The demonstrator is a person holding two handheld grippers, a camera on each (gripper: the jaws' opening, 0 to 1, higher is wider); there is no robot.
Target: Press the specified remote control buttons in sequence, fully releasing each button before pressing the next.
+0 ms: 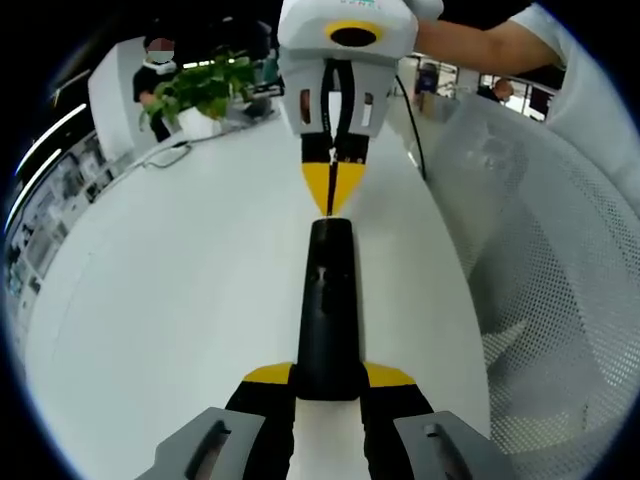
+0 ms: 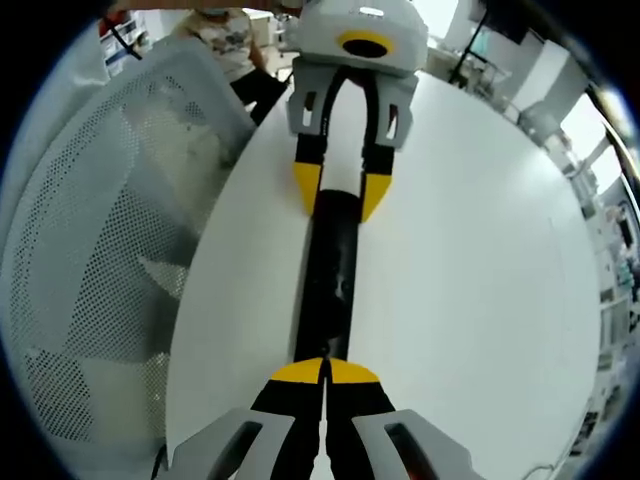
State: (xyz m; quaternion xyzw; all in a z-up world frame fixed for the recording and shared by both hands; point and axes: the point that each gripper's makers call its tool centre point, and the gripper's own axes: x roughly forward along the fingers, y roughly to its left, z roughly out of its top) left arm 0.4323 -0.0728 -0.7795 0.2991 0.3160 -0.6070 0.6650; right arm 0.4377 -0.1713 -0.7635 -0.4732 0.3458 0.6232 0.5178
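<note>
White table, 1 remote, 2 claws

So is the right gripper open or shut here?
Shut: the right gripper has its yellow tips meeting, pointed at the black remote on the white table.

The near end of the black remote control is hidden between the yellow-tipped jaws of the left gripper in the left gripper view. Its buttons are too dark and small to tell apart. In the right gripper view, the remote's near end is covered by the right gripper, whose tips meet over it. A white mesh chair is cut off by the picture's edge. A potted plant is partly blurred.
</note>
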